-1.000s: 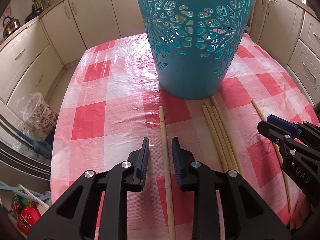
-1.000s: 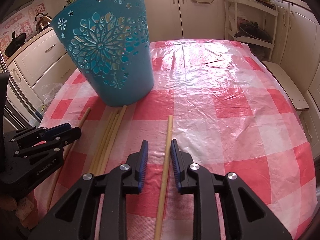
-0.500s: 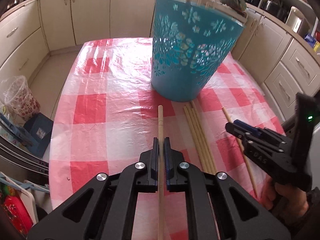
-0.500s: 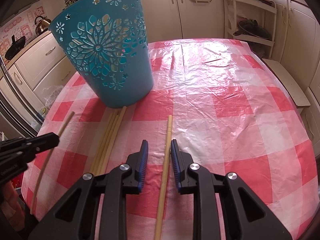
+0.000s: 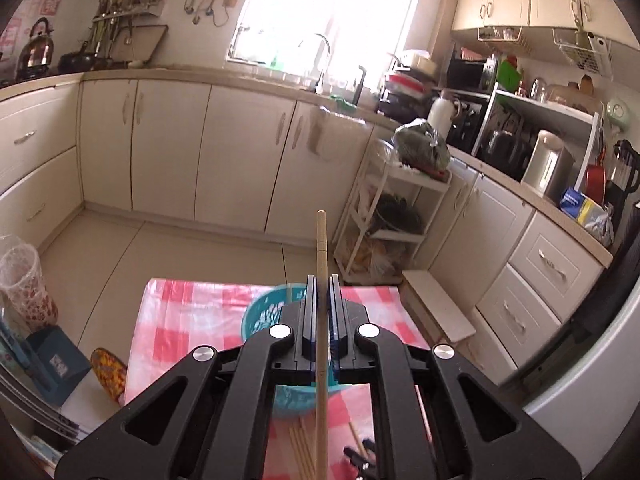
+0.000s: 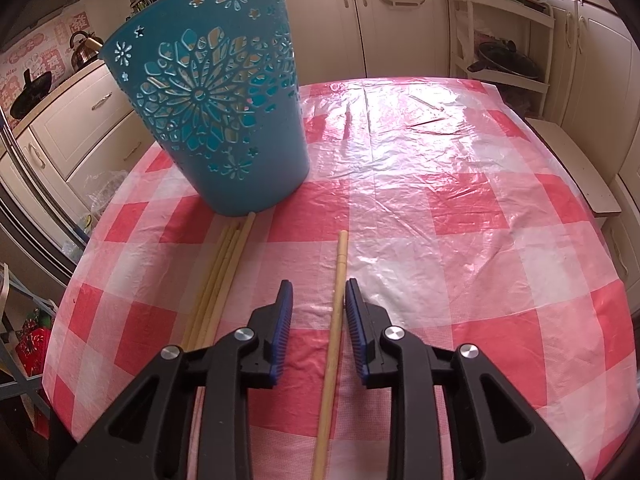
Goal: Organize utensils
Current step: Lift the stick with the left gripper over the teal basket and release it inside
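While my left gripper (image 5: 320,312) clamps one wooden chopstick (image 5: 321,264) high above the checked tablecloth (image 5: 180,308), its tip pointing toward the kitchen cabinets, the teal basket (image 5: 256,316) sits directly below it. My right gripper (image 6: 318,320) hovers low over the table, its jaws narrowly apart and having just been opening a little, with a second chopstick (image 6: 338,288) lying flat between them, untouched by either pad. A bundle of chopsticks (image 6: 222,276) rests just to its left, ends touching the basket's base (image 6: 240,200).
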`<control>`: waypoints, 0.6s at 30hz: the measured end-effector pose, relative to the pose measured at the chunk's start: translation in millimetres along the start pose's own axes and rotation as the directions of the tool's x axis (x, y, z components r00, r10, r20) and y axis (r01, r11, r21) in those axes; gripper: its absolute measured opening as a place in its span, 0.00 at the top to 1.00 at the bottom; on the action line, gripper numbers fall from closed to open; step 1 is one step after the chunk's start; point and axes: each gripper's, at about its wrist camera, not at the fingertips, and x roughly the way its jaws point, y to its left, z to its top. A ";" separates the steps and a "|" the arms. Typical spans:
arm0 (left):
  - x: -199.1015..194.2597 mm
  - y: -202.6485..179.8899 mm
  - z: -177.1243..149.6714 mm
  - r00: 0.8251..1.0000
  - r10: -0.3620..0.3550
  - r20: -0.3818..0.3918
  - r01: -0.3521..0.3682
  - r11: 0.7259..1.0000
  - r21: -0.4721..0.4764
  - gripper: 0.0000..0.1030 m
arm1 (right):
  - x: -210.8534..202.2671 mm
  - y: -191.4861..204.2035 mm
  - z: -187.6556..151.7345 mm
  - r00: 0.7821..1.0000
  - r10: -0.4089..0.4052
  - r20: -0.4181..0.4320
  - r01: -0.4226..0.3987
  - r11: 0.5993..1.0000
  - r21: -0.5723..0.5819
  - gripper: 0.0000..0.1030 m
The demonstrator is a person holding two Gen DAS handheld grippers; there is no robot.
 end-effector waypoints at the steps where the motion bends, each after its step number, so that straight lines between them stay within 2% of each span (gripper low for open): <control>1: 7.7 -2.3 7.8 0.999 0.019 0.030 -0.019 1.000 -0.004 0.95 | 0.1 0.3 0.0 1.000 0.001 0.000 -0.001 1.000 -0.001 0.72; 7: 52.0 -2.9 30.7 0.982 0.135 0.132 -0.126 0.990 -0.070 0.95 | 0.9 -1.4 1.2 1.000 0.021 0.000 -0.021 1.000 0.009 0.69; 13: 82.6 7.4 14.1 0.961 0.225 0.160 -0.208 0.971 -0.121 0.95 | 1.1 -0.6 2.2 0.999 0.032 0.000 -0.032 0.999 0.009 0.66; 18: 92.6 14.6 -4.1 0.951 0.262 0.162 -0.241 0.961 -0.138 0.95 | 1.1 -0.3 2.1 0.999 0.036 0.000 -0.036 0.999 0.010 0.65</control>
